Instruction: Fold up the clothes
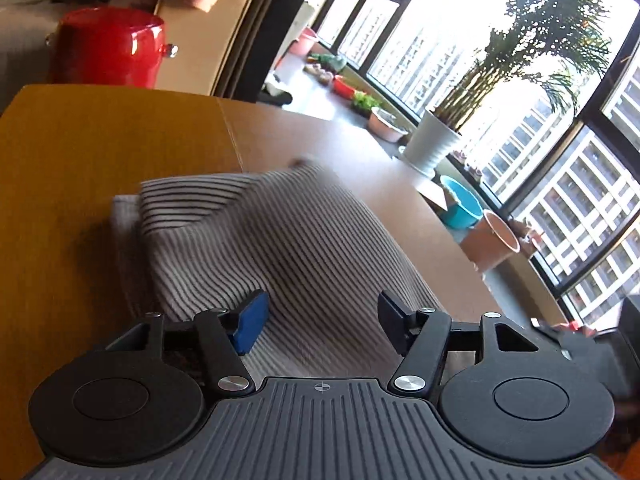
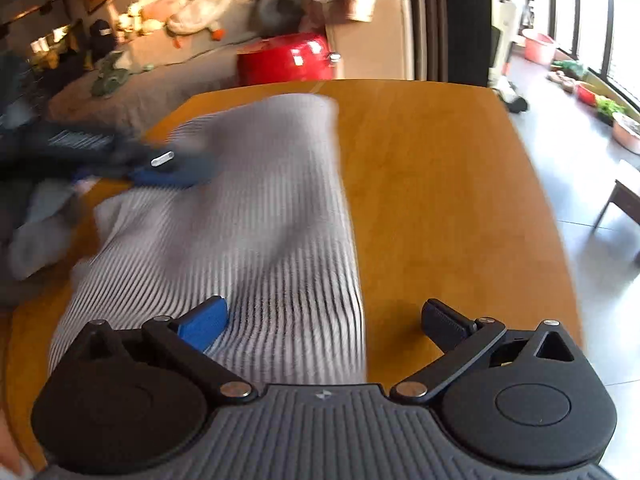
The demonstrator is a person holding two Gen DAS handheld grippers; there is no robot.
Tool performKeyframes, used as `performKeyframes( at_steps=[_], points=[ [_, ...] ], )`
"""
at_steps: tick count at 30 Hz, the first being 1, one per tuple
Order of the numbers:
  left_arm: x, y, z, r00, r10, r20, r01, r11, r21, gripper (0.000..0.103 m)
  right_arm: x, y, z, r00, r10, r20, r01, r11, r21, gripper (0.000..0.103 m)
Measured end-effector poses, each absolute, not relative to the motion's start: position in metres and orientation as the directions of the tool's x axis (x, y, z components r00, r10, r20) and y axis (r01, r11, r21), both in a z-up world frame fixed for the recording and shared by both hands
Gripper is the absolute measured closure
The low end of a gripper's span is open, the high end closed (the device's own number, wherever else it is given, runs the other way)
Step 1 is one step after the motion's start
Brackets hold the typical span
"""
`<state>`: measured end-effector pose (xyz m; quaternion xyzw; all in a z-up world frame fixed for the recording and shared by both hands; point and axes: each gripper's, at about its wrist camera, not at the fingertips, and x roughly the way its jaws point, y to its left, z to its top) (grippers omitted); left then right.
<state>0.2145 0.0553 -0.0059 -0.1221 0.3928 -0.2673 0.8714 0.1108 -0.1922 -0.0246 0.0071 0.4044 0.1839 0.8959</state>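
A grey and black striped garment (image 1: 256, 248) lies folded in layers on the wooden table (image 1: 80, 152). My left gripper (image 1: 320, 320) is open just above its near part, holding nothing. In the right wrist view the same garment (image 2: 272, 220) stretches away across the table (image 2: 440, 184), blurred by motion. My right gripper (image 2: 324, 324) is open over the garment's near right edge, with its blue pad (image 2: 204, 324) above the cloth. The left gripper (image 2: 168, 168) shows at the garment's far left side, blurred.
A red pot-shaped stool (image 1: 108, 48) and a beige sofa (image 1: 200, 40) stand beyond the table. Plant pots (image 1: 432, 144) and basins (image 1: 460, 204) line the window sill at right. A pale grey cloth (image 2: 36, 240) lies at the table's left edge.
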Motion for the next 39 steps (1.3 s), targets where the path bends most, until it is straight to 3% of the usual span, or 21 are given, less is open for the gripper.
performKeyframes(
  at_steps=[8,12,13,15,17,21,23,27,32,35,39],
  points=[
    [0.215,0.055,-0.006,0.558,-0.557,-0.615,0.371,0.831,-0.415,0.035,0.101,-0.180,-0.018,0.596,0.349,-0.723,-0.328,0.928,0.177,0.000],
    [0.207,0.057,-0.004,0.561,-0.555,-0.614,0.379,0.832,-0.406,0.027,0.097,-0.185,0.006,0.664,0.324,-0.674,-0.340,0.933,0.114,0.003],
    [0.206,0.057,-0.003,0.562,-0.554,-0.614,0.381,0.832,-0.402,0.027,0.092,-0.183,0.016,0.693,0.326,-0.643,-0.358,0.930,0.086,0.008],
    [0.205,0.057,-0.002,0.564,-0.550,-0.616,0.381,0.835,-0.396,0.026,0.085,-0.176,0.031,0.703,0.382,-0.600,-0.414,0.906,0.092,0.044],
    [0.206,0.057,-0.002,0.567,-0.548,-0.615,0.374,0.837,-0.401,0.025,0.083,-0.166,0.038,0.660,0.473,-0.583,-0.486,0.861,0.149,0.056],
    [0.202,0.056,0.002,0.577,-0.540,-0.613,0.365,0.841,-0.398,0.022,0.074,-0.134,0.005,0.516,0.529,-0.673,-0.605,0.782,0.150,0.055],
    [0.196,0.058,0.004,0.583,-0.536,-0.611,0.366,0.844,-0.391,0.020,0.067,-0.129,-0.004,0.544,0.512,-0.665,-0.626,0.775,0.086,0.052],
    [0.187,0.063,0.009,0.604,-0.516,-0.607,0.359,0.857,-0.371,0.018,0.068,-0.126,0.000,0.564,0.474,-0.676,-0.625,0.780,0.025,0.030],
    [0.175,0.074,0.015,0.631,-0.484,-0.607,0.344,0.875,-0.340,0.015,0.053,-0.122,0.017,0.590,0.470,-0.657,-0.682,0.725,-0.094,0.030],
    [0.168,0.083,0.016,0.643,-0.457,-0.614,0.334,0.890,-0.312,0.014,0.049,-0.120,0.030,0.549,0.524,-0.651,-0.752,0.650,-0.111,0.017],
    [0.166,0.090,0.018,0.649,-0.442,-0.619,0.324,0.897,-0.300,0.014,0.034,-0.111,0.027,0.461,0.566,-0.684,-0.835,0.538,-0.117,0.017]
  ],
)
